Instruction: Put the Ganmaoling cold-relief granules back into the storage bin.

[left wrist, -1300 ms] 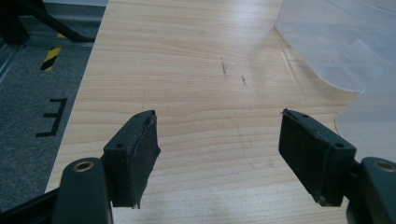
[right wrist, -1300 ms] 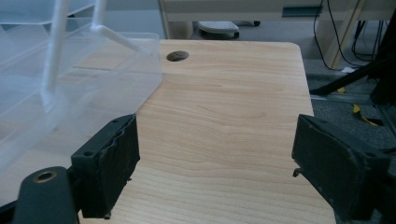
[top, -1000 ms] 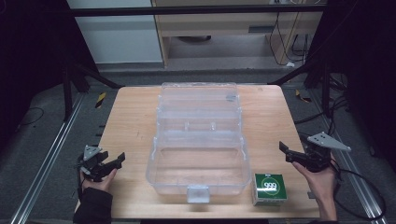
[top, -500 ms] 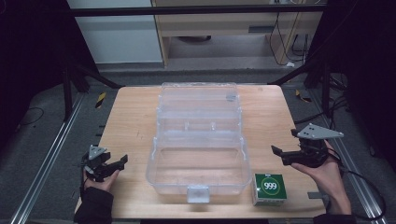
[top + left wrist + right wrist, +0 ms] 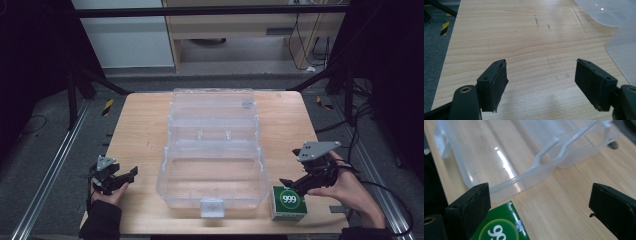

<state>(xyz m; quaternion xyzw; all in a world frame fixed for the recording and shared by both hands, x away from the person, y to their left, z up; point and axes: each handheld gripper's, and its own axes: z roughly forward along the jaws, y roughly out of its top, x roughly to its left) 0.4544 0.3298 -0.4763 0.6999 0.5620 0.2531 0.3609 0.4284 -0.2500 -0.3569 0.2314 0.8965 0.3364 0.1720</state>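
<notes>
right tool [image 5: 292, 184]: near-right part of the bench, held in a hand; jaws spread and have just been opening; nothing between them, bare wood in the gap in the right gripper view [image 5: 539, 207]
green box [image 5: 288, 202]: flat on the bench at the near-right, white "999" on top; just right of the clear case's near-right corner; close to the bench's near edge; in the right gripper view [image 5: 501, 227] it sits low beside the one jaw, not gripped
right tool vs box: tip over or just above the box's far-right top edge; contact cannot tell
clear case [image 5: 212, 150]: open, see-through, centre of the bench; lid laid back toward the far side, empty tray toward the person, latch tab at the near edge; rim [image 5: 529, 173] runs across ahead of the right tool
left tool [image 5: 127, 176]: near-left corner, held in a hand; jaws spread wide, pinching nothing [image 5: 541, 80]
bench [image 5: 140, 130]: pale wood
open room left: wide bare strip between left tool and case; bench's left edge [image 5: 449, 50] close beside the tool, dark floor past it
open room right: narrow strip between case and right edge, part taken by box and hand
far side: lid reaches near the far edge
</notes>
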